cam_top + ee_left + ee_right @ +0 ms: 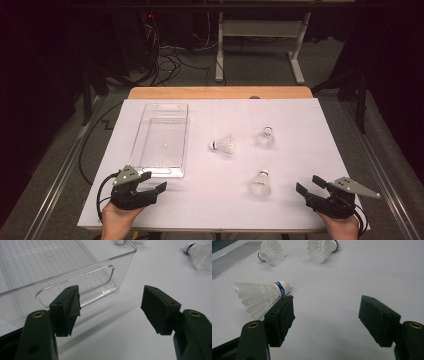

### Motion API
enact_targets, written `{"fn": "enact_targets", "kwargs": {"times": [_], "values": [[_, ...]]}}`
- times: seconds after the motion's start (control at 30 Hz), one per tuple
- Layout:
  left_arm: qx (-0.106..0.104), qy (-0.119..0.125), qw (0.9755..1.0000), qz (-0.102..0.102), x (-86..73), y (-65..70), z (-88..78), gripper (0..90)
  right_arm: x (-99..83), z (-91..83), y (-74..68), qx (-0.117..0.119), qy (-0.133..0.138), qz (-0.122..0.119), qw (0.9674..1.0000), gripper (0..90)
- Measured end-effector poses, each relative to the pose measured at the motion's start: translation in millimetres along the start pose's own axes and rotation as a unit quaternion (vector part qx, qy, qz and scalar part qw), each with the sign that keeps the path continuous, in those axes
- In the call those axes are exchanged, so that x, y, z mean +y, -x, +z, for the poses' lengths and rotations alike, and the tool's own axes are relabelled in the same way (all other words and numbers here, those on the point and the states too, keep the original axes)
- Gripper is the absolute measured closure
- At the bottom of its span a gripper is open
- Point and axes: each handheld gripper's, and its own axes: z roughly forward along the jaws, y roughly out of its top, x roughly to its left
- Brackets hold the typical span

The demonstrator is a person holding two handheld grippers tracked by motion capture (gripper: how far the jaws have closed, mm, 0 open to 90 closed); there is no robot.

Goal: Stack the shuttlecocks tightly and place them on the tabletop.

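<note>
Unreadable blue band on shuttlecock (262,296) cork.

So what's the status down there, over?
Left hand-held gripper open, empty, by the clear bin. Right hand-held gripper open, empty. Three shuttlecocks loose on the table; nearest shuttlecock unobstructed.

- left gripper (153,182): black body, grey three-cornered plate on top, black cable looping off its side
- right gripper (311,184): same black build, grey plate with small dark holes
- jaws: black blocks with dark padded faces, each on an arm with a brass-ringed hole
- forearms bare, no sleeves
</note>
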Motion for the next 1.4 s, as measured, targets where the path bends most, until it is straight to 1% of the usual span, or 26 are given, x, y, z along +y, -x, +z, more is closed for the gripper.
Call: {"fn": "enact_targets", "kwargs": {"times": [0.37, 0.5, 1.23, 1.4], "values": [[0.009, 0.004, 0.9999, -0.009, -3.9, -6.4, -2.9, 32.4, 0.0, 0.1, 0.1, 0.0, 0.0, 0.0, 1.0, 28.9], [0.013, 0.006, 0.9999, -0.009, -5.3, -9.0, -4.8, 32.4, 0.0, 0.2, -0.1, 0.0, -0.001, 0.0, 1.0, 28.9], [0.026, 0.022, 0.999, -0.03, -16.4, -19.7, -12.6, 32.0, -0.1, 0.1, 0.2, 0.0, -0.001, 0.0, 1.0, 28.9], [0.027, 0.026, 0.9986, -0.038, -21.0, -22.3, -13.4, 31.6, -0.1, 0.1, 0.1, 0.0, -0.001, 0.0, 1.0, 28.9]]}}
